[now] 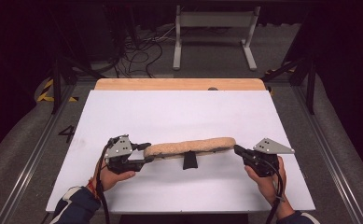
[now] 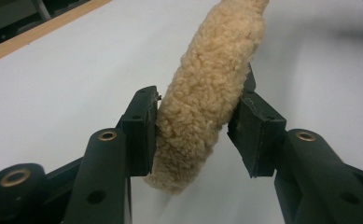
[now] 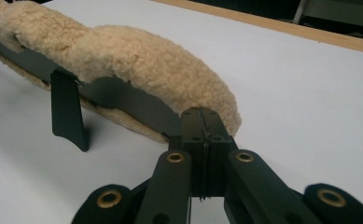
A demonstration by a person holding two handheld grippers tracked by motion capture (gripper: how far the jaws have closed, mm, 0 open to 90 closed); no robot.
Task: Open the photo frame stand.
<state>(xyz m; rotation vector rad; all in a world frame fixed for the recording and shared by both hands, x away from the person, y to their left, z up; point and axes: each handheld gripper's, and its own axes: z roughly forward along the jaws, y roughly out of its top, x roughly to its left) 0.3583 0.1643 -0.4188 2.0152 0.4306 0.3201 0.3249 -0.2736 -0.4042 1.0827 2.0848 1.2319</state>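
the left gripper [image 2: 198,135] has its two black pads on either side of one end of a long, tan, fleecy strap pad [image 2: 212,88]; the left pad touches the fleece and the other sits just beside it, so whether they squeeze it is hard to tell. the right gripper [image 3: 202,135] is clenched tight, its pads pinching the dark edge of the fleecy strap pad [image 3: 137,60] at the other end. a short black tab [image 3: 67,109] hangs from the pad's dark underside. in the high view the pad [image 1: 191,147] stretches level between the two grippers, just above a white table [image 1: 179,112] with a wooden far edge [image 1: 179,84]. a hand [image 1: 114,177] holds the left gripper [image 1: 146,153], another hand [image 1: 265,182] the right gripper [image 1: 239,150].
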